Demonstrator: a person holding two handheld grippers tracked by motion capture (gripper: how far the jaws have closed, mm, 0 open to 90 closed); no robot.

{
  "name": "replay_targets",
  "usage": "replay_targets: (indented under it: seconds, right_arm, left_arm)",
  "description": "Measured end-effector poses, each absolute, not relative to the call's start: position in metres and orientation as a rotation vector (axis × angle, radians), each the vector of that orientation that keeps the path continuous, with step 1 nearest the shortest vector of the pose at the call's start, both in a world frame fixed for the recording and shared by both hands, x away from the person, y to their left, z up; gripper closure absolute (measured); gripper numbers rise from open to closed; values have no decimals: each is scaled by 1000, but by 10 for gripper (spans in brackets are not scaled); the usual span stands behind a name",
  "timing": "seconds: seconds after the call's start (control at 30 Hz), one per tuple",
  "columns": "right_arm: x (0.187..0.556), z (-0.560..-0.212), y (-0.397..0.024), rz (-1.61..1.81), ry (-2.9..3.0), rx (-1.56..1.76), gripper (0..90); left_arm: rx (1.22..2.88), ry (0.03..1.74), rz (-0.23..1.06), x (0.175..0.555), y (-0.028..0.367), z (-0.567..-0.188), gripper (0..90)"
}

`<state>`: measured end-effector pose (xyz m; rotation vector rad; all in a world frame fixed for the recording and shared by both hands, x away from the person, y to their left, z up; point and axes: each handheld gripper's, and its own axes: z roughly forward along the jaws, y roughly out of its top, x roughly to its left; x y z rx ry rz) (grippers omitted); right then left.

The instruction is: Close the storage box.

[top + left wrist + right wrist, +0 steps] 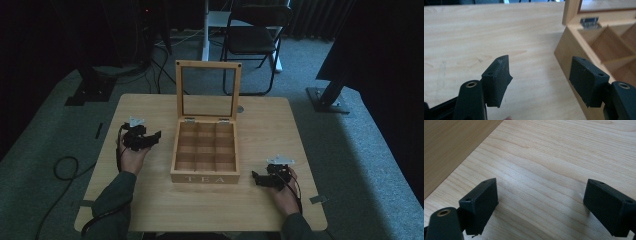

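High view: open wooden nine-compartment tea box [205,150] at centre of light wooden table [150,200], glass-paned lid upright. Left gripper [150,138] beside box's left wall; right gripper [256,179] near front right corner.
Left gripper view: jaws wide, nothing held, box at right.
Right gripper view: jaws wide, nothing held, above bare tabletop.

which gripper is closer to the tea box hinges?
Left. The left gripper hovers beside the tea box near the hinges at its back; the right gripper sits by the front corner.
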<state>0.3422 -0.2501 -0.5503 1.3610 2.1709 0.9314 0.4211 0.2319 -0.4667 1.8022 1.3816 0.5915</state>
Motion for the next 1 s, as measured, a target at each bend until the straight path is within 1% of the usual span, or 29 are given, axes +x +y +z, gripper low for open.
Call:
replay_targets:
  seconds: [0.27, 0.47, 0.87, 1.0]
  right_arm:
    - [342, -550, -250, 931, 2171, 1361, 119]
    - [342, -550, -250, 929, 2166, 1364, 121]
    - [341, -550, -249, 927, 2160, 1372, 122]
    - [341, -550, -249, 927, 2160, 1373, 122]
  left_arm:
    - [1803, 1354, 602, 434, 227, -451, 324]
    - [1777, 1351, 576, 445, 225, -445, 323]
    - [1748, 1327, 590, 459, 219, -434, 320]
    - [1717, 1323, 573, 463, 216, -430, 319]
